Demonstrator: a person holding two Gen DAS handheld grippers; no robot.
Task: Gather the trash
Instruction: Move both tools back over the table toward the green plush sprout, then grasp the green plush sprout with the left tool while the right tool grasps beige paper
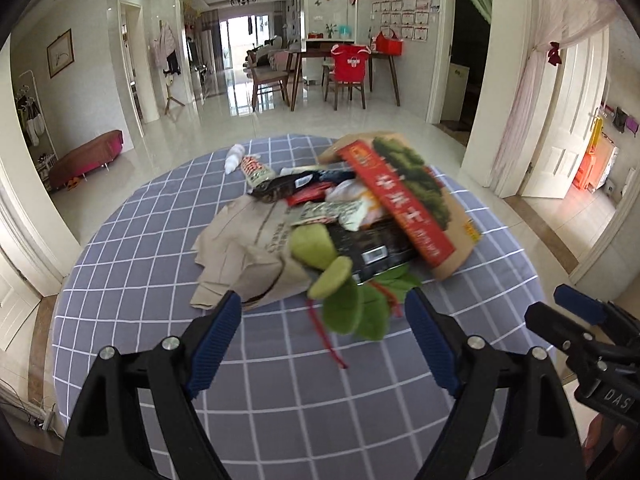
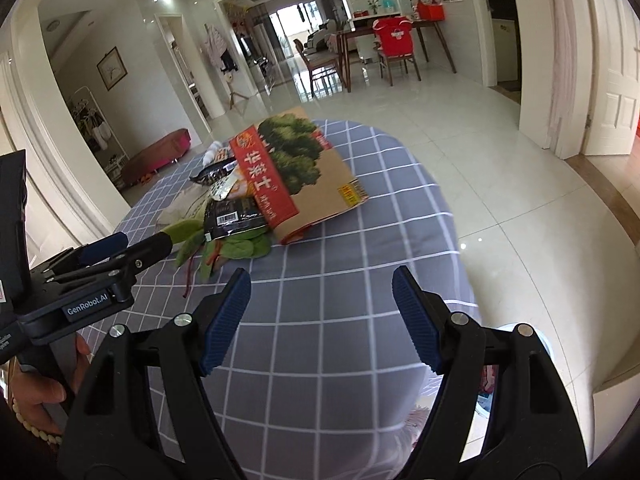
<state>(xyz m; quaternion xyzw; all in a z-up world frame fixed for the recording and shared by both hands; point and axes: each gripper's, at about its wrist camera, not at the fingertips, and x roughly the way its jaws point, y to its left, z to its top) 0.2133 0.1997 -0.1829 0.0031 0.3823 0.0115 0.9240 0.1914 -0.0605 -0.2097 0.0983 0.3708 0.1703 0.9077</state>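
Observation:
A heap of trash lies on a round table with a grey-blue checked cloth (image 1: 160,280). It holds a crumpled brown paper bag (image 1: 244,248), a flat cardboard box with a red band and a tree picture (image 1: 404,200), snack wrappers (image 1: 320,200), a black packet (image 1: 372,248) and green leaves (image 1: 352,308). My left gripper (image 1: 326,344) is open just short of the leaves, nothing between its fingers. My right gripper (image 2: 322,320) is open over bare cloth (image 2: 320,360), nearer than the box (image 2: 304,176) and leaves (image 2: 236,248).
A white wad (image 1: 234,158) lies at the table's far edge. The right gripper's fingertip (image 1: 580,304) shows at the right of the left wrist view. Beyond the table are tiled floor, a dining table with chairs (image 1: 348,68) and doorways.

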